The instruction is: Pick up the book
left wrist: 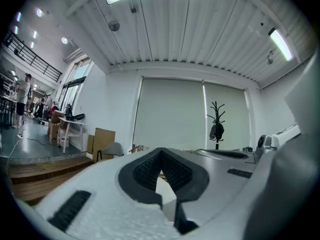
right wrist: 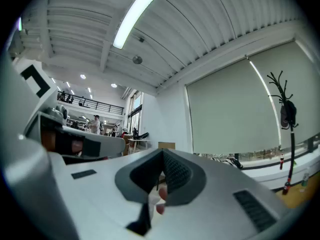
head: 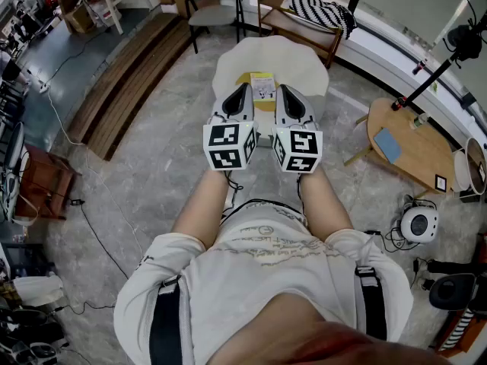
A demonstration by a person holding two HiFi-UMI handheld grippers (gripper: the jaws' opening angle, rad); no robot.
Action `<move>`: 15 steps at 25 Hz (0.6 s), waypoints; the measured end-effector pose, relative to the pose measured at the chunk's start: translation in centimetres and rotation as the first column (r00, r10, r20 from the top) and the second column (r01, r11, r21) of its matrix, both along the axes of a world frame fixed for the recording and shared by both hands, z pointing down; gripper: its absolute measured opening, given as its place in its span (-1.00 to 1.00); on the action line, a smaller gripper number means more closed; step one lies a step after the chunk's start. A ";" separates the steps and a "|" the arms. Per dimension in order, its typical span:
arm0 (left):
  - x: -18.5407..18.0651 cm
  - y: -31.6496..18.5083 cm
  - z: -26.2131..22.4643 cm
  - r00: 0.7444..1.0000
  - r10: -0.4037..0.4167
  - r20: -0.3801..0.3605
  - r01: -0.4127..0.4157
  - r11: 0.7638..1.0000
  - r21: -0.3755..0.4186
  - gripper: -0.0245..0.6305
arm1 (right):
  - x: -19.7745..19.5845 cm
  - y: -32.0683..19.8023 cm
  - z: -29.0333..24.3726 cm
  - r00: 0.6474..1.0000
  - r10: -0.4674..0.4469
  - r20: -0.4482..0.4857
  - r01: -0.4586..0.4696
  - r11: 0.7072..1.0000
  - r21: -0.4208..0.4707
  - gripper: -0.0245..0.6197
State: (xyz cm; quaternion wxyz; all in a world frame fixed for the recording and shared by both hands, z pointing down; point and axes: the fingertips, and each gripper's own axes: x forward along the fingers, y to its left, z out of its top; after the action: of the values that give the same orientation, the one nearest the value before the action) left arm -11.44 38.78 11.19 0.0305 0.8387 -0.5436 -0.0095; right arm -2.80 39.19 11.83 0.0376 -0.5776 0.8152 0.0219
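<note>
Holding both grippers level and side by side, tips just short of the book (head: 262, 90). Lying flat on the round white bench (head: 304, 61), between and slightly beyond the two tips. Left gripper (head: 245, 90) with jaws shut on nothing; right gripper (head: 283, 90) with jaws likewise together, empty. Probably a ready pose before the reach: aimed over the book, not down at it, so needing a downward tip and opened jaws first.

Colours I see: yellow, cream, grey.
The book (head: 262, 90) is yellow with a white panel, the round table (head: 304, 63) cream; my left gripper (head: 243, 90) and right gripper (head: 283, 91) are pale grey with black-and-white marker squares; the floor (head: 152, 166) is mottled grey, the cloth (head: 319, 10) black-and-white striped.
</note>
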 end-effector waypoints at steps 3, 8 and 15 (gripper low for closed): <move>0.4 0.8 0.2 0.999 -0.013 0.034 0.013 1.000 0.011 -0.89 | 0.1 0.6 0.6 1.000 -0.018 0.014 0.018 1.000 -0.021 -0.85; 1.5 1.3 0.3 0.997 -0.001 0.080 -0.001 1.000 0.024 -0.89 | 1.1 1.0 0.5 0.992 -0.030 0.123 0.034 0.999 -0.031 -0.85; 2.5 1.6 0.7 0.995 0.002 0.095 -0.004 1.000 0.025 -0.89 | 1.4 1.5 1.1 0.995 -0.039 0.091 0.042 0.998 -0.035 -0.85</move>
State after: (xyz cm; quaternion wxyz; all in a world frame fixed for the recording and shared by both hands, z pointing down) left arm -8.98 40.39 11.87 -0.0061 0.8394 -0.5430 0.0234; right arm -1.43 40.71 12.94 0.0643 -0.5619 0.8245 -0.0201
